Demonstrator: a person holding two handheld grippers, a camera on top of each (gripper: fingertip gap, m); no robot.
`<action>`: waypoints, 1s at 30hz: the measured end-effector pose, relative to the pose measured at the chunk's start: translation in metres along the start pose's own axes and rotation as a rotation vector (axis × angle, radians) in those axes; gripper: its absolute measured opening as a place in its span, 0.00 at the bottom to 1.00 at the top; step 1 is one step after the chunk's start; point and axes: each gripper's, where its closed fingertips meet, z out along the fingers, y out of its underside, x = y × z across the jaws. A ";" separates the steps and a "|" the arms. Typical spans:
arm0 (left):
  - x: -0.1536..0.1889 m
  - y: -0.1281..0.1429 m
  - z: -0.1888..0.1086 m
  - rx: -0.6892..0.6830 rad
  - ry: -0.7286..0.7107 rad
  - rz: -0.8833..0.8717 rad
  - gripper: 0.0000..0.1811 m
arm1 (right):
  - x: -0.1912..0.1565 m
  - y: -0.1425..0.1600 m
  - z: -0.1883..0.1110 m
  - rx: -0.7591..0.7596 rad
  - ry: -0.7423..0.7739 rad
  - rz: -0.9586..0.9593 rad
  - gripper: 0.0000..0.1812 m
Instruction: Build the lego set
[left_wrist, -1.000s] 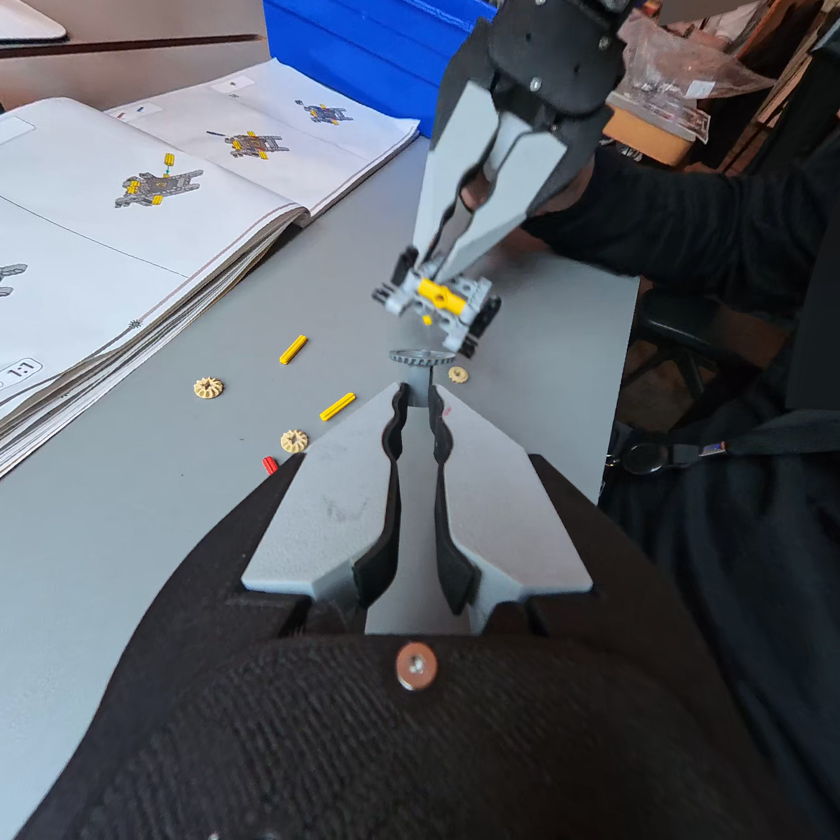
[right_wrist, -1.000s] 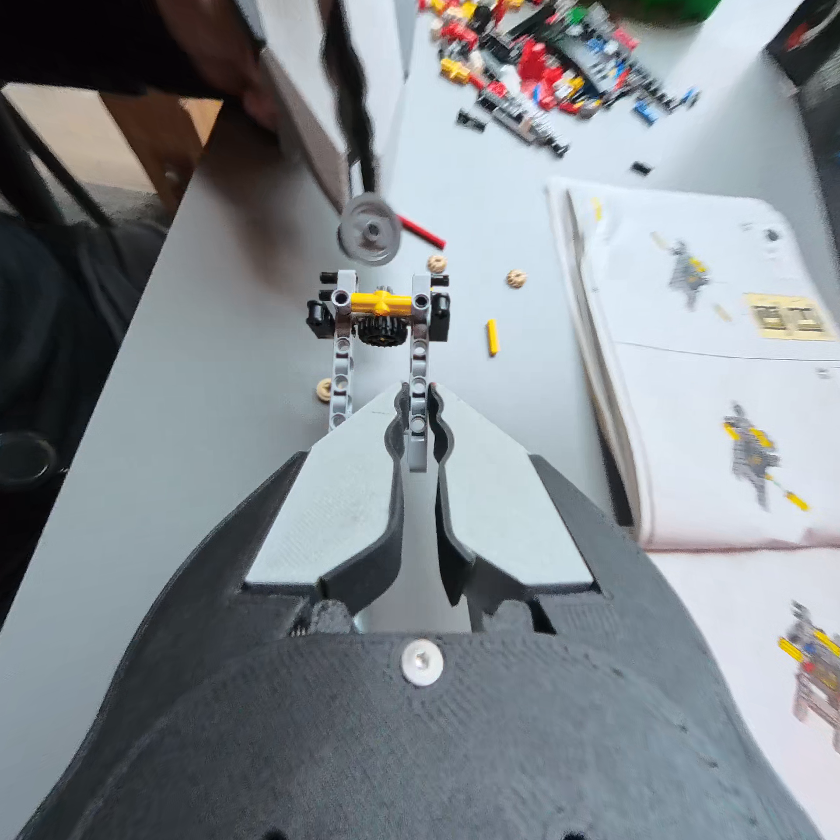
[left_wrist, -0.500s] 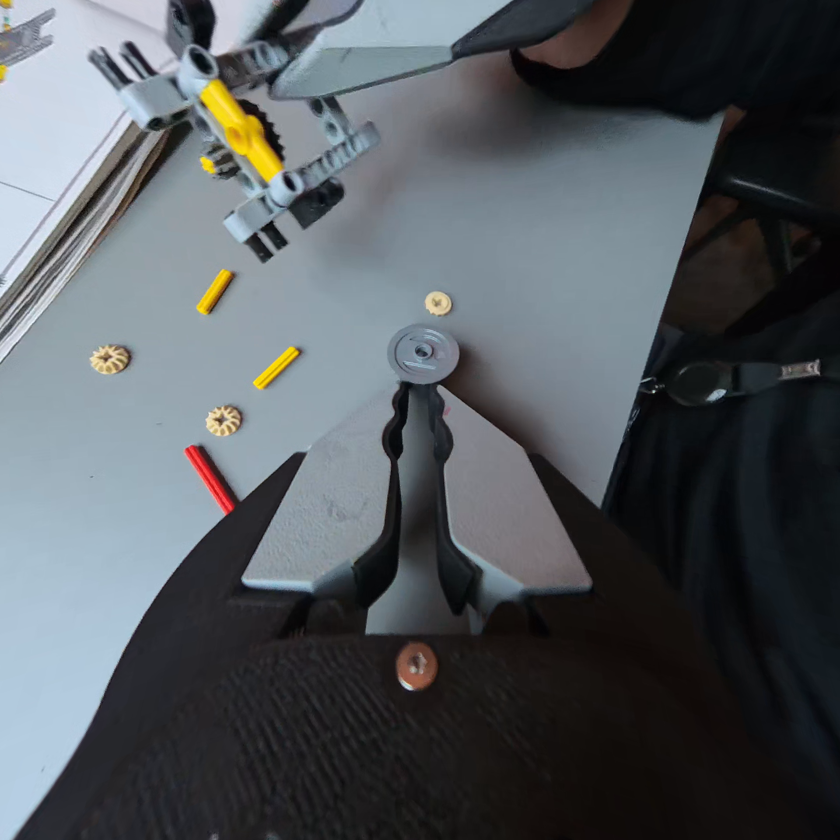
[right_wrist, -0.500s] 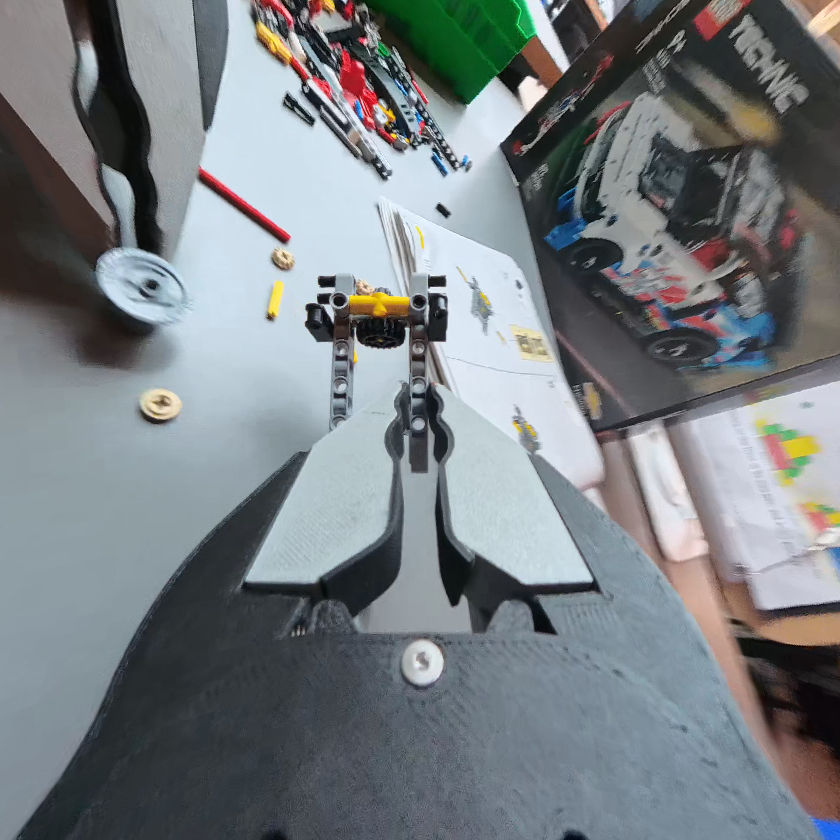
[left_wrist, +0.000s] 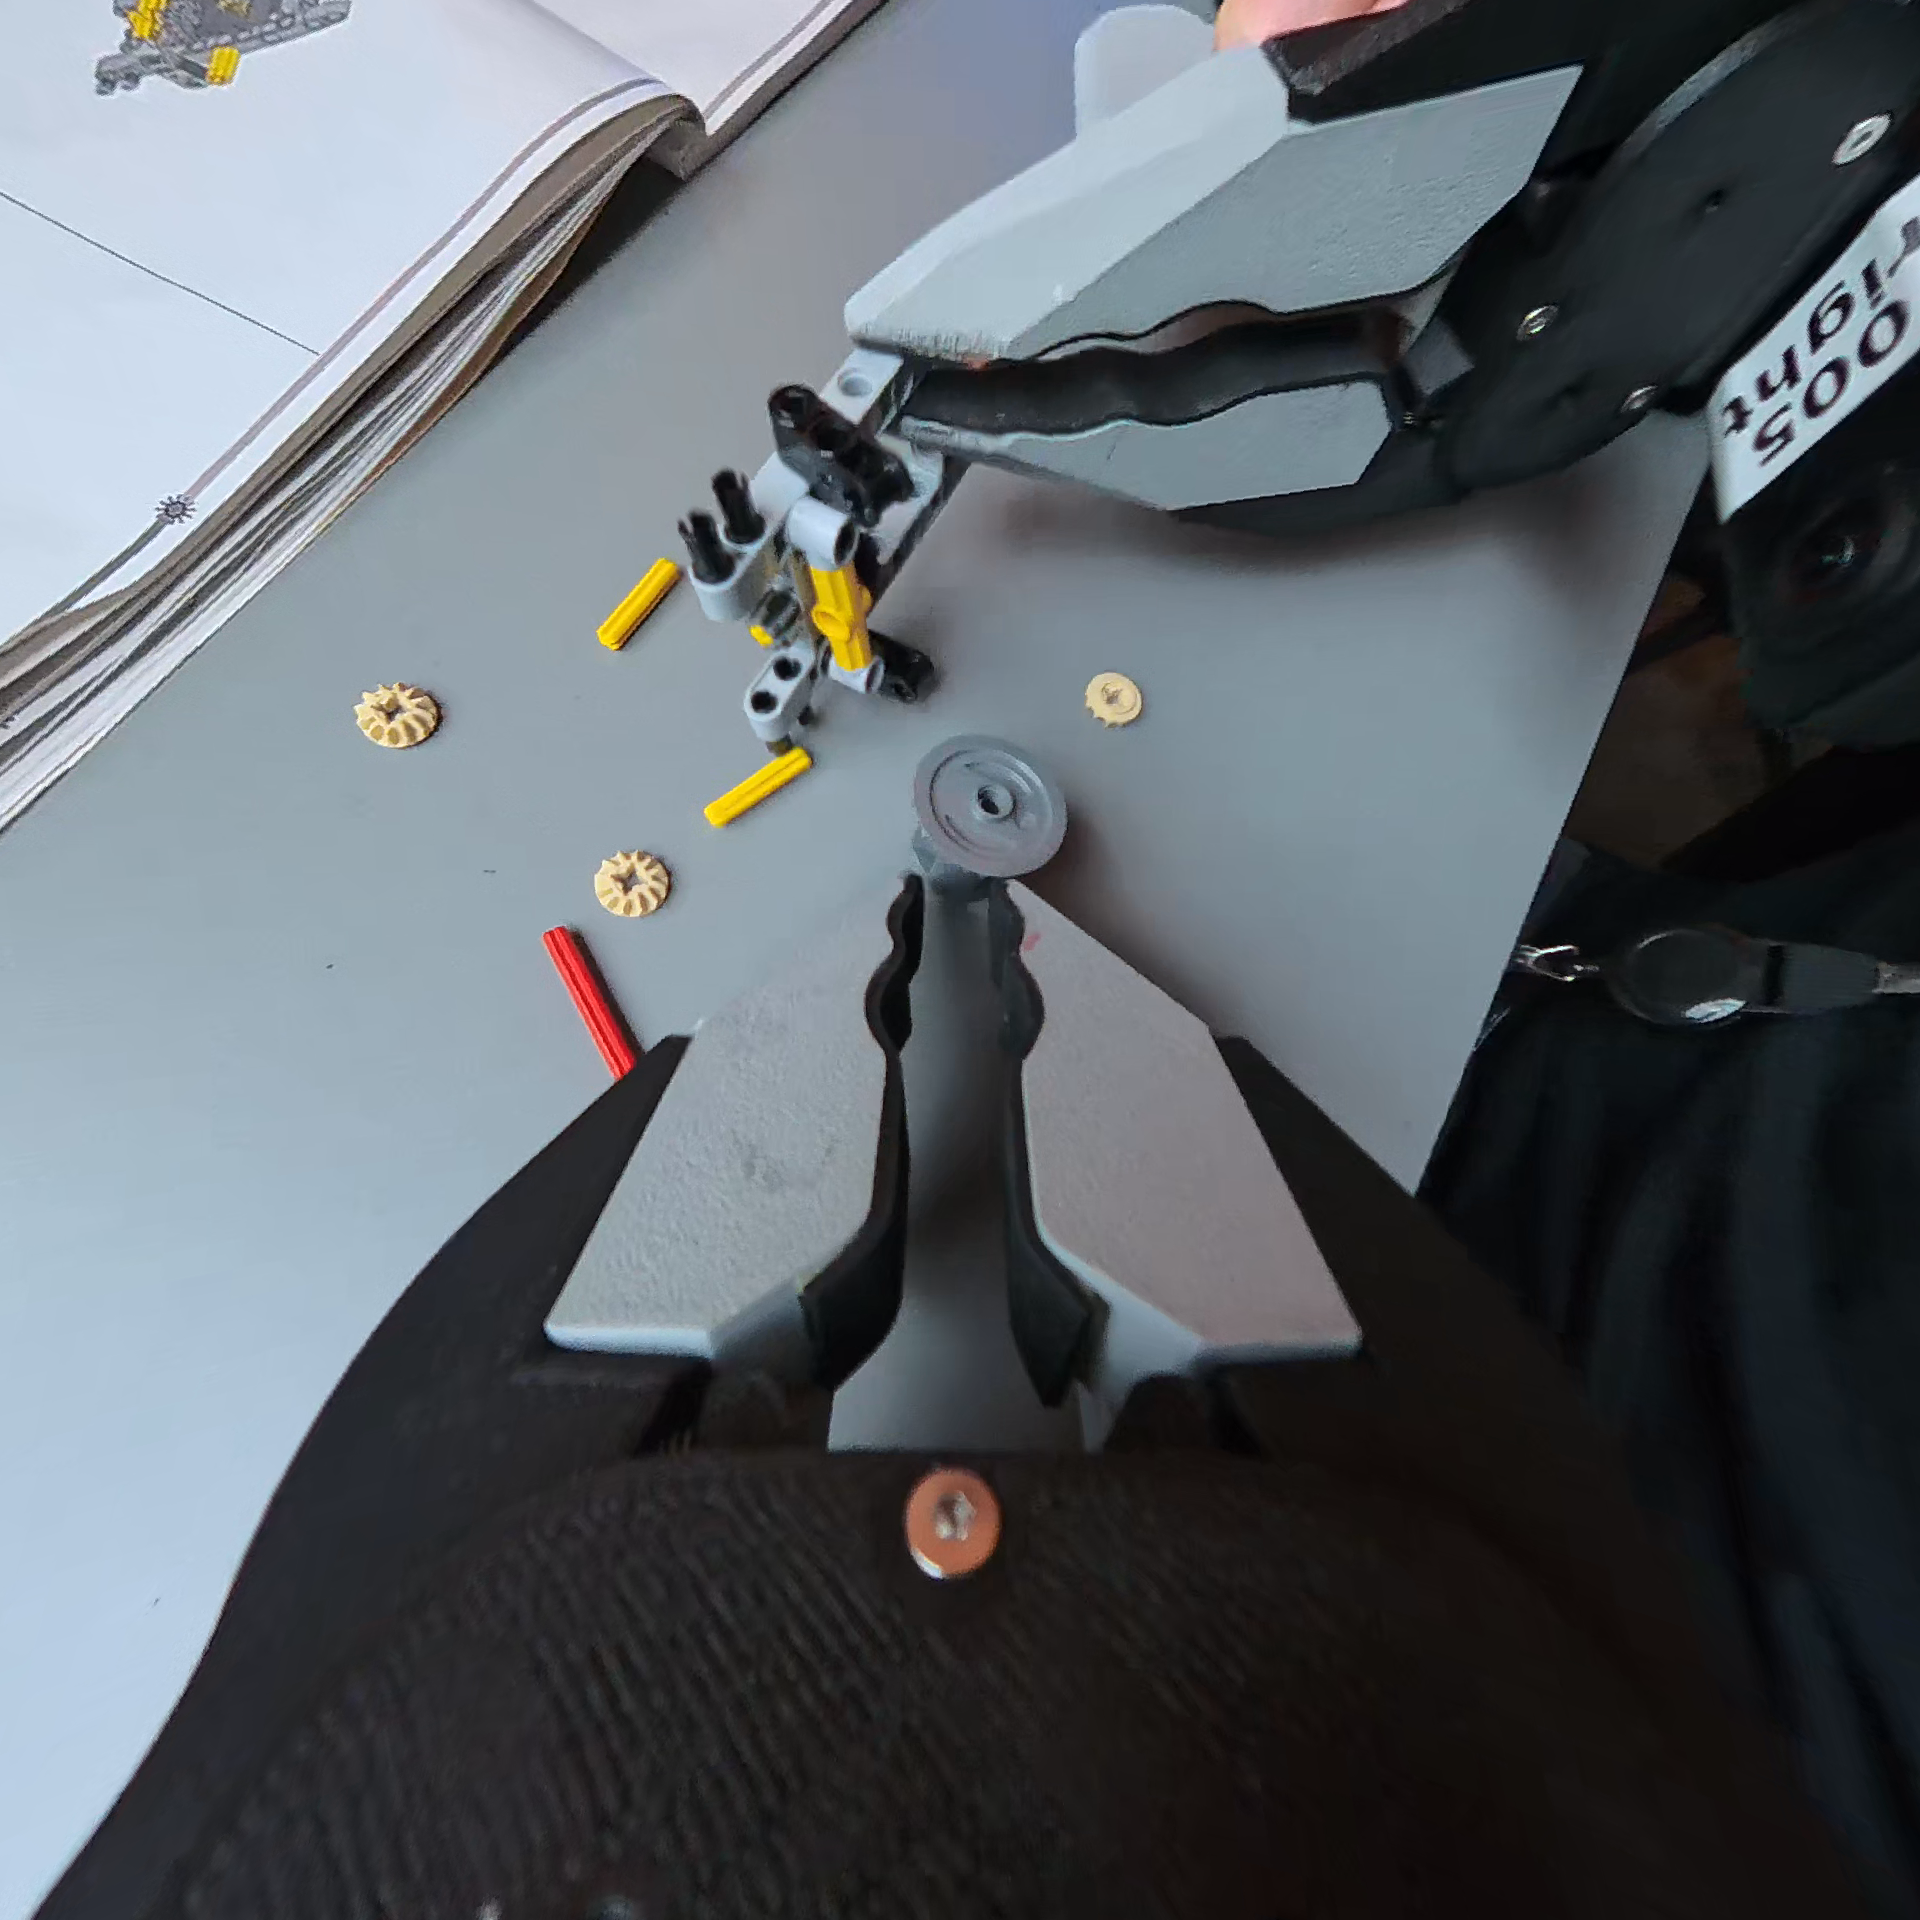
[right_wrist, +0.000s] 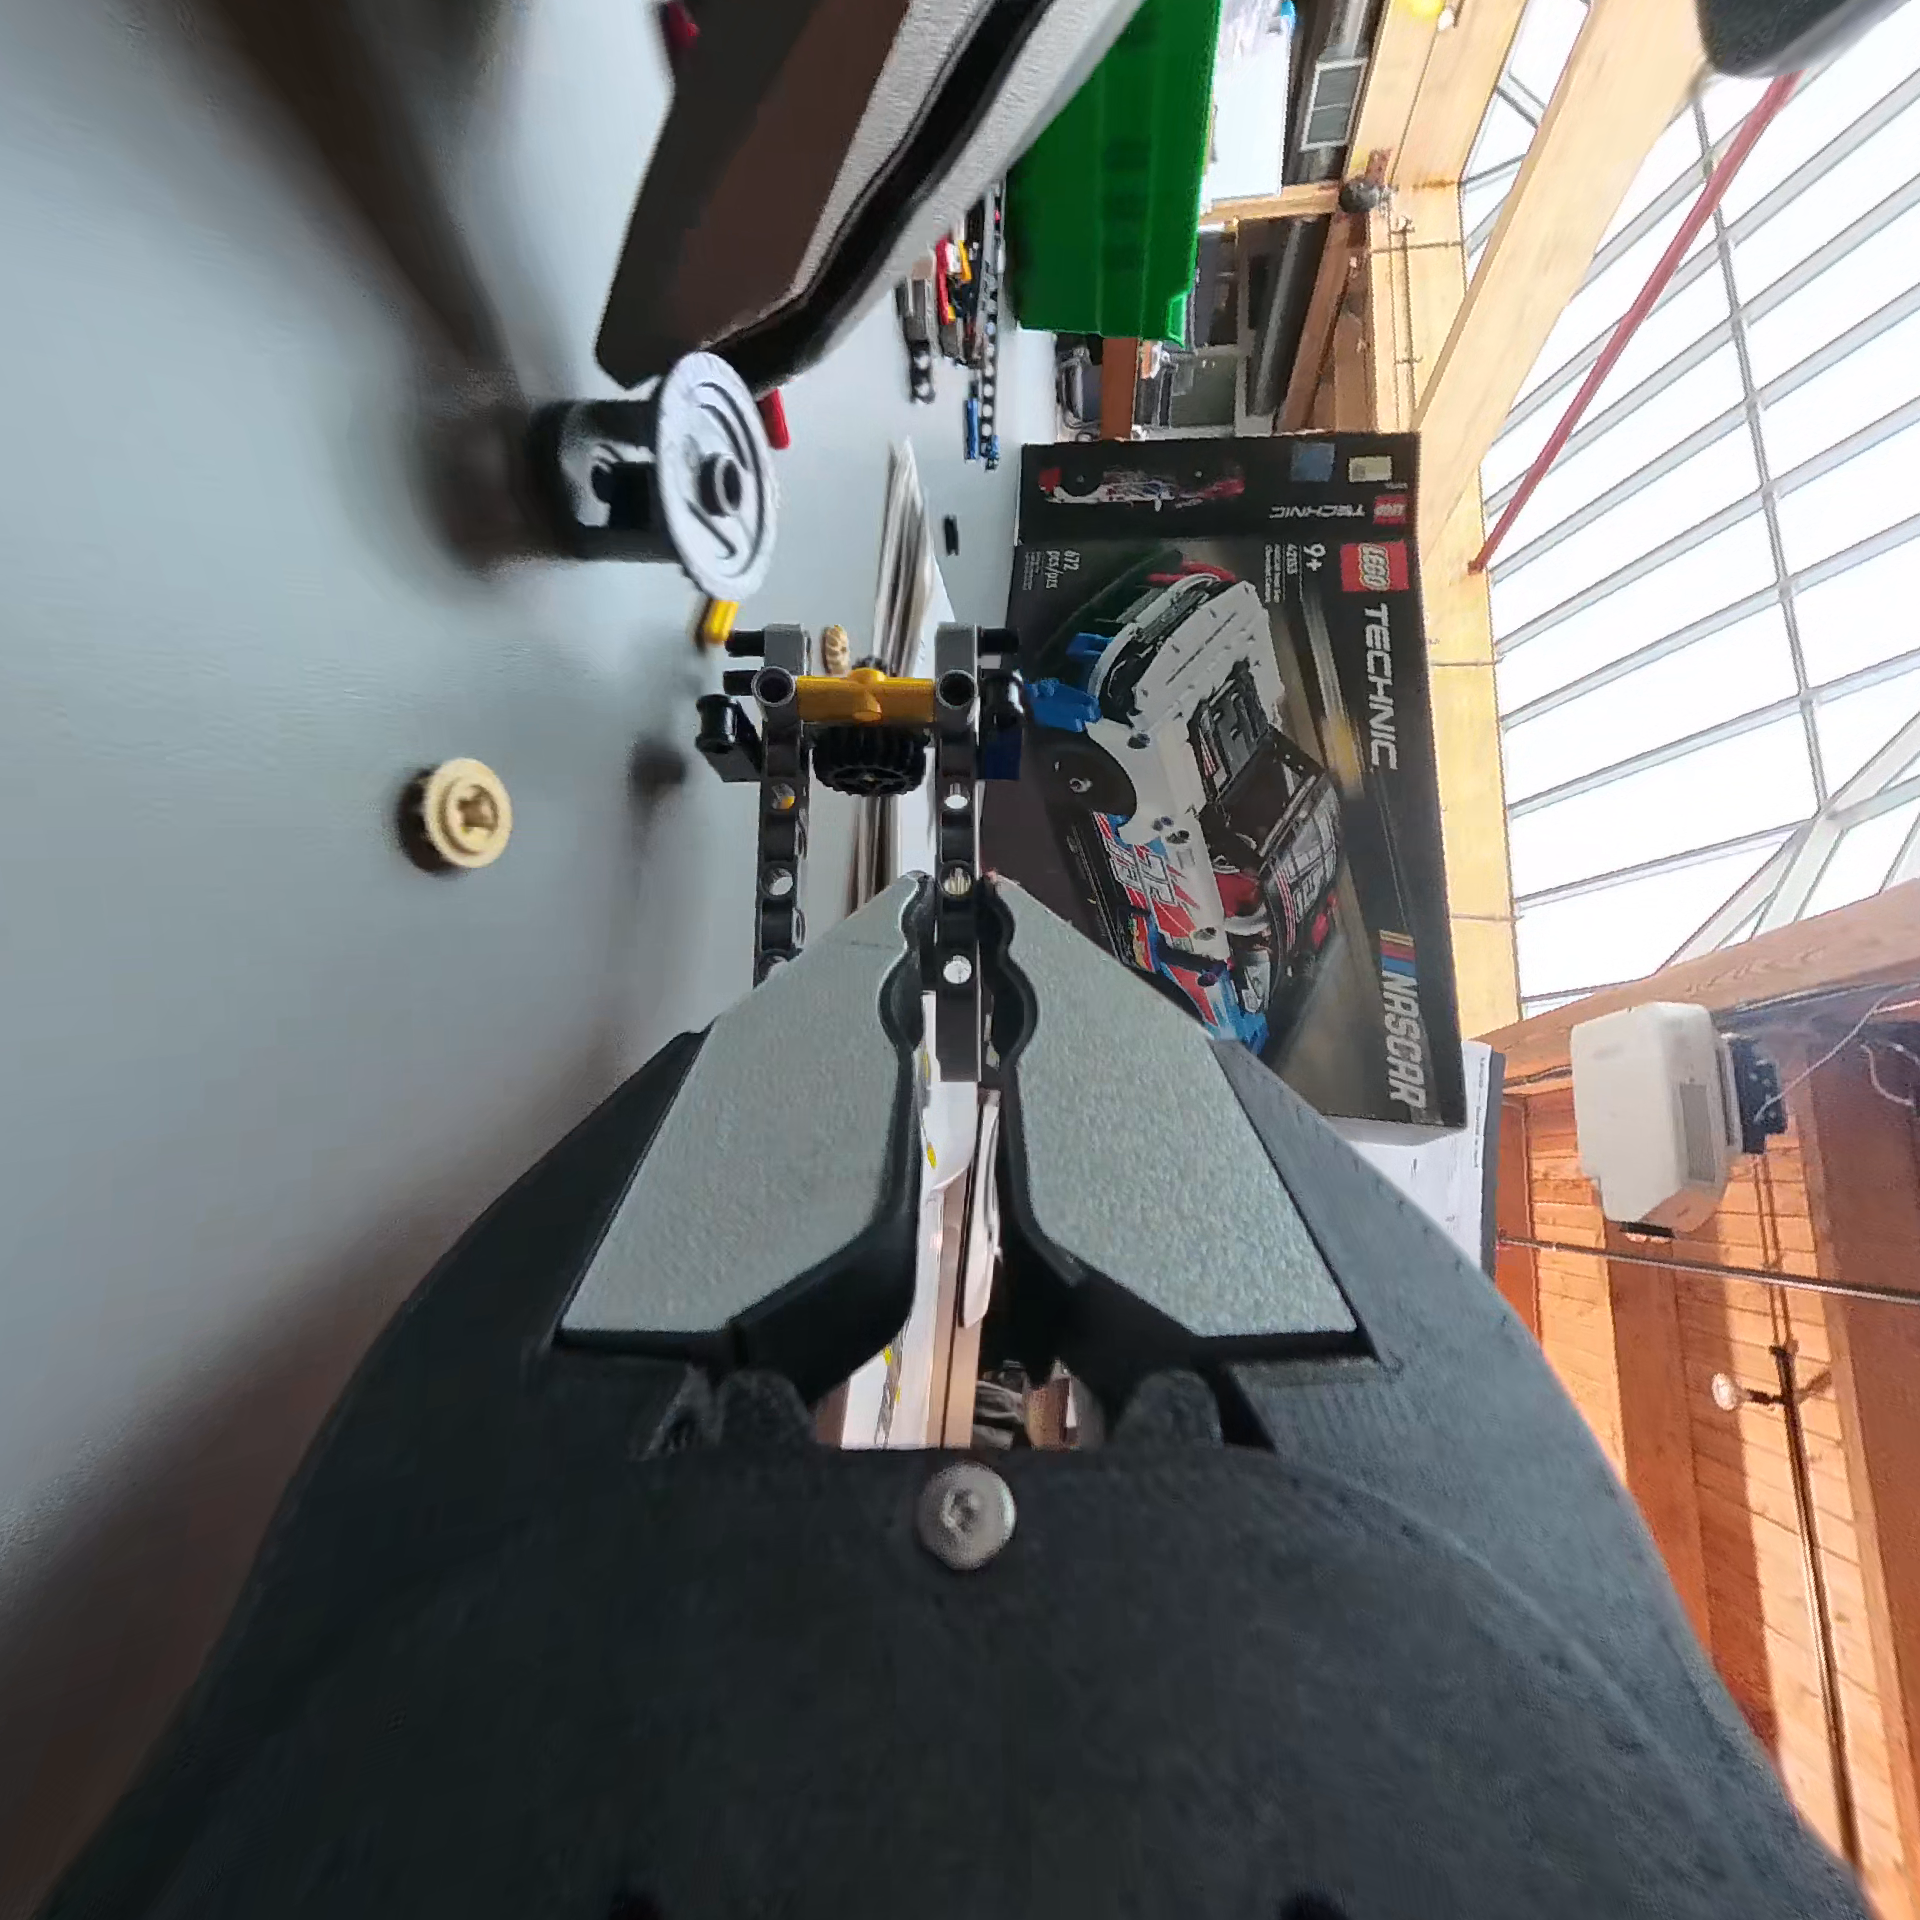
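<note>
My left gripper (left_wrist: 951, 896) is shut on the stem of a grey round disc part (left_wrist: 990, 805), held just above the grey table (left_wrist: 312, 1091). My right gripper (left_wrist: 906, 407) comes in from the upper right, shut on one grey beam of a small grey, black and yellow assembly (left_wrist: 821, 582). The assembly hangs low over the table, a short way left of the disc. In the right wrist view the gripper (right_wrist: 956, 894) clamps the beam, with the assembly (right_wrist: 862, 717) ahead. The disc part (right_wrist: 717, 488) and the left gripper (right_wrist: 831, 156) show at upper left.
Loose on the table are two tan gears (left_wrist: 397, 715) (left_wrist: 631, 883), a small tan piece (left_wrist: 1113, 697), two yellow axles (left_wrist: 638, 603) (left_wrist: 756, 787) and a red axle (left_wrist: 589, 1003). An open instruction booklet (left_wrist: 260, 260) lies at far left. The set's box (right_wrist: 1226, 769) and a green bin (right_wrist: 1112, 177) stand beyond. The left gripper's tips are roughly 9 centimetres from the right gripper's.
My right gripper has rolled onto its side and brought the assembly down and closer to the disc part. My left gripper still holds the disc, now turned face up.
</note>
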 end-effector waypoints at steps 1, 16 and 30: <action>0.000 0.000 -0.001 0.001 0.000 0.004 0.07 | -0.003 -0.001 0.000 0.002 -0.008 -0.010 0.02; -0.022 -0.018 -0.037 0.161 0.044 -0.007 0.15 | -0.008 -0.008 -0.002 0.048 -0.011 -0.030 0.03; -0.033 -0.022 -0.033 0.182 0.101 0.016 0.13 | -0.008 -0.006 -0.003 0.050 -0.015 -0.018 0.05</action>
